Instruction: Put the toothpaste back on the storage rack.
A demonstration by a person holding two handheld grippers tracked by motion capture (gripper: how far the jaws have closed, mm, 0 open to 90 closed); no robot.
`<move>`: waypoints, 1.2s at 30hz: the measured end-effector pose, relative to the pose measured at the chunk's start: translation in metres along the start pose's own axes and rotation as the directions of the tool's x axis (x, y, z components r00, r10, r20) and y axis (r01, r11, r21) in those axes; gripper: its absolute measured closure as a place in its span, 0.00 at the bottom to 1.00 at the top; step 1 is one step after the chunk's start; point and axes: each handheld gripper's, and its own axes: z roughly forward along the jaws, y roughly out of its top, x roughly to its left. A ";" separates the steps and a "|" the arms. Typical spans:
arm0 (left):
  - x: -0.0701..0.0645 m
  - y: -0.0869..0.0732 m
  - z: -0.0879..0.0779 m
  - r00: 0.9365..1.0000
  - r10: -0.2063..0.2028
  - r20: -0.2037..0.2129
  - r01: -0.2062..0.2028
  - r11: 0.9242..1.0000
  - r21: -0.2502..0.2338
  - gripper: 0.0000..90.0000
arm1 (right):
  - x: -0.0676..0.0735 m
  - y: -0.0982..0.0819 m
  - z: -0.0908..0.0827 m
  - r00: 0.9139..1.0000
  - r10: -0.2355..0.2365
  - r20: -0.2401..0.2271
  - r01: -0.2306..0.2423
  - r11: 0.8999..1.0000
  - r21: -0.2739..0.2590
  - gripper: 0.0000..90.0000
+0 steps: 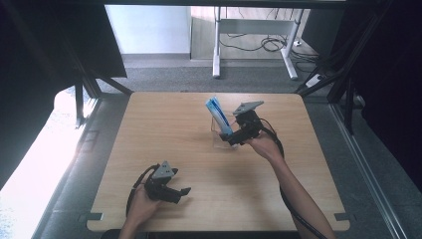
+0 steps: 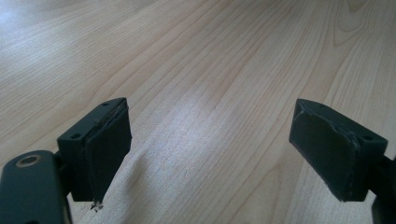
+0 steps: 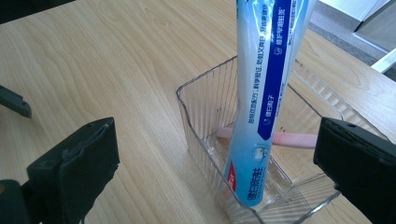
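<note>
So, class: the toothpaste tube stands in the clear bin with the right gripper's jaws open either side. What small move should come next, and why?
Probably draw the right gripper back from the clear bin. Its jaws stand open and apart from the toothpaste tube, which stands on end inside the bin beside a pink item lying on the bottom, so the tube looks already placed. The tube leans, so withdraw gently.

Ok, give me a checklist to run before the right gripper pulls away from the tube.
1. Right gripper open, fingers off the tube: ok.
2. Tube's bottom end inside the clear bin: ok.
3. Tube steady by itself: cannot tell; it stands steeply, leaning.
4. Pink stick lying in the bin behind the tube: ok.
5. Left gripper open, holding nothing, near the table's front edge, well away from the bin: ok.
</note>
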 end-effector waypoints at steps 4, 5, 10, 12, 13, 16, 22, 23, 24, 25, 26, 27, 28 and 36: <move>0.000 0.000 0.000 1.000 -0.002 0.001 0.002 1.000 0.000 0.15 | 0.003 -0.003 -0.004 1.000 -0.003 -0.002 0.003 1.000 -0.002 0.00; 0.000 0.000 0.000 1.000 -0.001 0.001 0.001 1.000 0.001 0.15 | 0.003 -0.004 -0.005 1.000 -0.004 -0.003 0.004 1.000 0.000 0.00; -0.001 0.000 0.000 1.000 0.001 0.001 -0.001 1.000 0.004 0.15 | 0.008 -0.009 -0.009 1.000 -0.006 -0.005 0.006 1.000 0.001 0.01; -0.001 0.000 0.000 1.000 0.000 0.000 0.000 1.000 0.004 0.15 | 0.010 -0.012 -0.010 1.000 -0.010 -0.004 0.010 1.000 0.005 0.01; -0.001 0.000 0.000 1.000 0.001 -0.001 -0.001 1.000 0.005 0.15 | 0.011 -0.013 -0.011 1.000 -0.009 -0.005 0.009 1.000 0.006 0.01; 0.000 0.000 -0.001 1.000 0.000 -0.002 0.000 1.000 0.004 0.15 | 0.014 -0.016 -0.013 1.000 -0.013 -0.006 0.013 1.000 0.009 0.01; 0.001 -0.001 0.001 1.000 -0.016 0.008 0.016 1.000 0.010 0.14 | 0.018 -0.022 -0.019 1.000 -0.016 -0.011 0.016 1.000 0.004 0.00; 0.001 -0.001 0.001 1.000 -0.014 0.006 0.014 1.000 0.008 0.14 | 0.019 -0.023 -0.021 1.000 -0.015 -0.012 0.015 1.000 0.001 0.00; 0.001 -0.001 0.000 1.000 -0.016 0.007 0.016 1.000 0.002 0.14 | 0.019 -0.024 -0.022 1.000 -0.012 -0.014 0.012 1.000 0.001 0.00; 0.001 -0.001 0.000 1.000 -0.019 0.009 0.019 1.000 -0.004 0.14 | 0.019 -0.025 -0.023 1.000 -0.014 -0.015 0.014 1.000 0.002 0.00; 0.002 -0.001 -0.001 1.000 -0.022 0.009 0.022 1.000 -0.008 0.14 | 0.020 -0.027 -0.024 1.000 -0.013 -0.016 0.013 1.000 0.002 0.00; 0.002 -0.001 -0.001 1.000 -0.025 0.008 0.025 1.000 -0.014 0.14 | 0.020 -0.028 -0.025 1.000 -0.014 -0.015 0.014 1.000 0.001 0.00; 0.002 -0.001 -0.002 1.000 -0.025 0.010 0.025 1.000 -0.018 0.14 | 0.020 -0.030 -0.027 1.000 -0.012 -0.016 0.012 1.000 -0.001 0.00; 0.002 -0.001 -0.001 0.999 -0.036 0.020 0.036 0.999 -0.021 0.14 | 0.021 -0.044 -0.036 1.000 0.001 -0.014 -0.001 1.000 -0.001 0.00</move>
